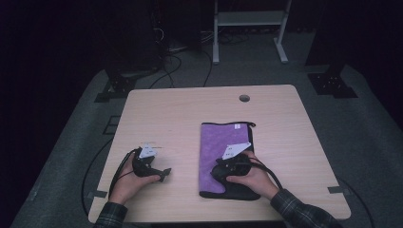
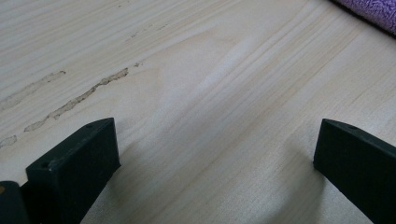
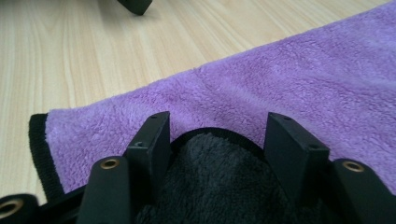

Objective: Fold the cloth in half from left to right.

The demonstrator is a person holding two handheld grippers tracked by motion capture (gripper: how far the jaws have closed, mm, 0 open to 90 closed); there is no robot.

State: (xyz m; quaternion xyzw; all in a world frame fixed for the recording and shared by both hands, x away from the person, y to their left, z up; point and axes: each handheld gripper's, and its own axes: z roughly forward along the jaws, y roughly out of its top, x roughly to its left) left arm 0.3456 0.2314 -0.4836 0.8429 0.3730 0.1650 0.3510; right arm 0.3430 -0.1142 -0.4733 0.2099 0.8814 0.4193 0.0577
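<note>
A purple towel [image 1: 223, 140] with a black border lies lengthwise on the wooden table [image 1: 166, 114], right of the middle. Its near end is turned up and shows a black underside [image 1: 233, 190]. My right gripper [image 1: 223, 171] sits over that near end. In the right gripper view the black fold [image 3: 215, 186] fills the gap between the jaws of the right gripper [image 3: 217, 135], with the purple towel [image 3: 303, 79] beyond. My left gripper [image 1: 161, 175] rests on bare wood to the left of the towel. The left gripper [image 2: 217, 140] has its jaws wide apart with nothing between them.
A round cable hole [image 1: 244, 98] is in the table's far edge. Beyond the table, a white frame [image 1: 247, 28], cables [image 1: 166, 61] and black stand bases [image 1: 332, 83] sit on the grey floor. Bare wood lies left of and beyond the towel.
</note>
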